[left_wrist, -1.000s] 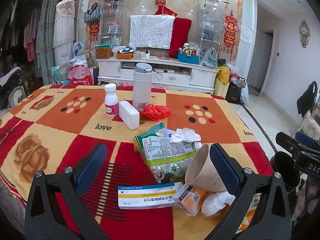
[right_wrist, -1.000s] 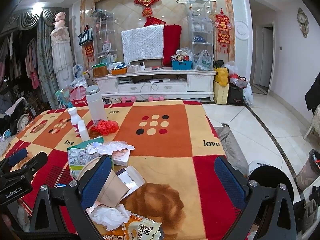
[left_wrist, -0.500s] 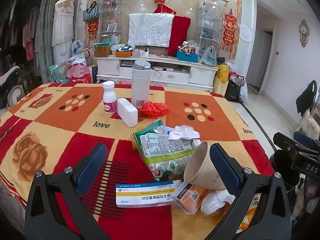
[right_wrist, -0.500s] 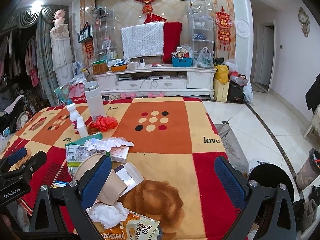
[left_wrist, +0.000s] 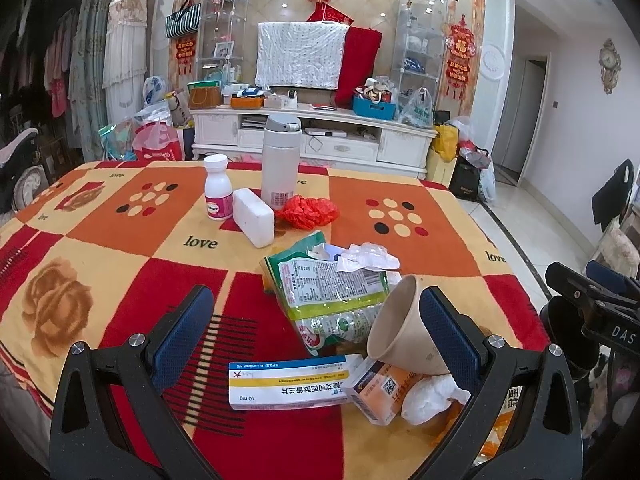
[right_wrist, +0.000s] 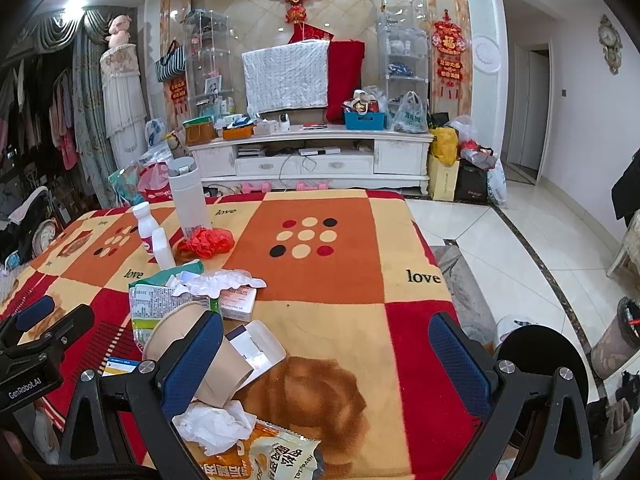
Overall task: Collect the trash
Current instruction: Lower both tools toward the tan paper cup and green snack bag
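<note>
Behind the worktop (left_wrist: 100, 216) stands a white TV cabinet (left_wrist: 316, 136) under red hanging ornaments, with a cloth-covered screen on it. A patchwork blanket in red, orange and cream, printed with "love", covers the worktop.

Trash lies heaped at the near edge. A brown paper cup (left_wrist: 400, 332) lies tipped on its side, its mouth toward the green snack bag (left_wrist: 332, 288). Crumpled clear plastic (left_wrist: 366, 256) rests on that bag. Below the cup are a long white-and-blue medicine box (left_wrist: 286, 384), a smaller orange-and-white box (left_wrist: 380, 390) and a crumpled white tissue (left_wrist: 430, 398). In the right wrist view an orange snack packet (right_wrist: 272, 456) lies just beside the tissue, and an open white box (right_wrist: 256, 346) sits next to the cup.

Farther back stand a white flask (left_wrist: 280, 164), a small pill bottle (left_wrist: 218, 194) with a pink label, a white block (left_wrist: 253, 222) lying flat, and a red crumpled bag (left_wrist: 306, 210).

The left claw (left_wrist: 316, 332) is spread wide, hovering over the heap; its right finger overlaps the cup in the view, though contact cannot be judged. The right claw (right_wrist: 326, 356) is likewise spread wide, gripping nothing, with its left finger in front of the cup.
</note>
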The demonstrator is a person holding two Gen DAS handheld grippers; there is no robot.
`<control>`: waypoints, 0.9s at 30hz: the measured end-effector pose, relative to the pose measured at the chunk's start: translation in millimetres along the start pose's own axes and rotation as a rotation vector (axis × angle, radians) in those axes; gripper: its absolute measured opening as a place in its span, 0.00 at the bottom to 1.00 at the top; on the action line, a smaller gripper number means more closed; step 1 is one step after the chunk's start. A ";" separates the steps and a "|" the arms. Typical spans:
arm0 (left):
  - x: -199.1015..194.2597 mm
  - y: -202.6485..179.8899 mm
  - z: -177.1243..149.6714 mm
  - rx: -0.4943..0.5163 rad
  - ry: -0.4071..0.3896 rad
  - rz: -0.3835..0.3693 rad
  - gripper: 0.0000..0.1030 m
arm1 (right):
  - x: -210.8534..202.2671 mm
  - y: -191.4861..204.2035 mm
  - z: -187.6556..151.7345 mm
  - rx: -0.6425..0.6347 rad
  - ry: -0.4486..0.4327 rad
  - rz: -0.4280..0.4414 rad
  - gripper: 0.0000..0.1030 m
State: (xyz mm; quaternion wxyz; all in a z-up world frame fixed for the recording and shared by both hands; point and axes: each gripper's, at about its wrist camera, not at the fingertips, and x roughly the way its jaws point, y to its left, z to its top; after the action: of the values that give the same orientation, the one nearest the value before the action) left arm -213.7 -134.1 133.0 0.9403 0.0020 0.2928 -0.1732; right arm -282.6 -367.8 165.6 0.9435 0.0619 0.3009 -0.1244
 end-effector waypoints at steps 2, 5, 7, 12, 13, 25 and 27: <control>0.1 -0.1 0.0 -0.002 0.000 0.000 0.99 | 0.1 -0.8 -0.5 0.000 0.002 0.001 0.99; 0.6 0.3 -1.1 -0.004 0.002 -0.002 0.99 | 0.0 -2.1 -1.5 0.000 0.006 0.001 0.99; 1.8 -0.3 -3.2 -0.009 0.005 -0.005 0.99 | 0.9 -1.3 -1.1 0.000 0.008 0.001 0.99; 2.6 0.9 -5.2 -0.014 0.011 -0.010 0.99 | 2.8 -1.0 -1.5 0.000 0.013 -0.001 0.99; 2.8 0.8 -5.5 -0.013 0.011 -0.010 0.99 | 3.2 -1.1 -1.9 0.000 0.015 -0.001 0.99; 1.9 0.5 -7.4 -0.017 0.023 -0.028 0.99 | 7.3 -1.7 -4.2 0.000 0.031 -0.003 0.99; 2.0 0.3 -7.3 -0.020 0.026 -0.031 0.99 | 8.3 -1.7 -4.8 -0.001 0.036 -0.003 0.99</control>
State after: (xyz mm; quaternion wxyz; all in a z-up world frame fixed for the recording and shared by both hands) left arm -216.1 -133.7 125.9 0.9336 -0.0094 0.3069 -0.1849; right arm -279.2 -370.2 156.8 0.9377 0.0631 0.3182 -0.1247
